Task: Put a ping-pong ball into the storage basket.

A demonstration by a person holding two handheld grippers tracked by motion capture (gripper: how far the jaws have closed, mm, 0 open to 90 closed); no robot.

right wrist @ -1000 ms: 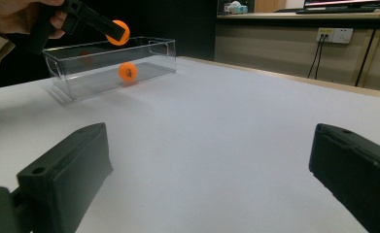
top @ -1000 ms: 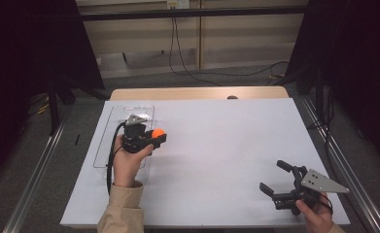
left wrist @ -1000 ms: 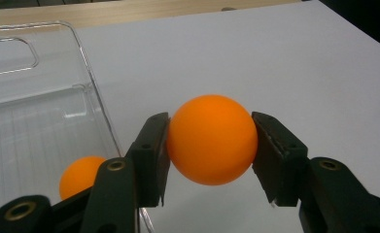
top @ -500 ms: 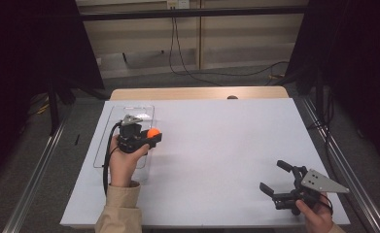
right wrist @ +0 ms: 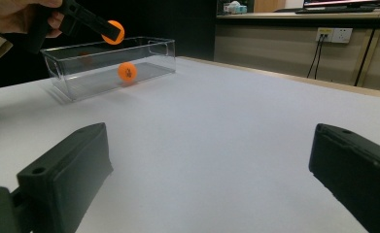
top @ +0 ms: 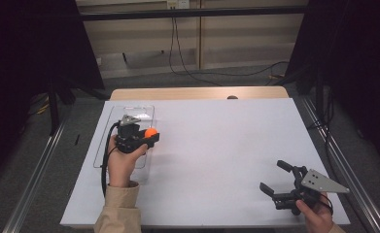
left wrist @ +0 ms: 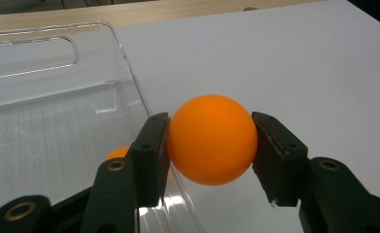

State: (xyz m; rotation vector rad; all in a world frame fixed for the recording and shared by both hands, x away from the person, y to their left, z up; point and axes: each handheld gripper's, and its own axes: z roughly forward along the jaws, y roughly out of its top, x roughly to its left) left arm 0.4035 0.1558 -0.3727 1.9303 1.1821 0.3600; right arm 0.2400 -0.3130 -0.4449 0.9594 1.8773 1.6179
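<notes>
My left gripper (top: 152, 137) is shut on an orange ball (top: 151, 131), held just above the right rim of a clear plastic box (top: 128, 107) at the table's left side. In the left gripper view the ball (left wrist: 211, 139) sits squarely between the two black jaws, over the box's long wall (left wrist: 129, 77). A second orange ball (right wrist: 127, 72) lies inside the box (right wrist: 154, 48); it peeks out behind the left jaw (left wrist: 115, 153). My right gripper (top: 271, 175) stands open near the front right corner with nothing between its fingers (right wrist: 63, 174).
The white tabletop (top: 216, 145) stretches wide between the two grippers. A wooden strip (top: 197, 93) runs along its far edge. Metal rails (top: 42, 160) flank the table, and cables (top: 192, 73) lie on the floor behind it.
My left gripper has carried the orange ball a little to the left, over the box's right rim. The right gripper has stayed in place.
</notes>
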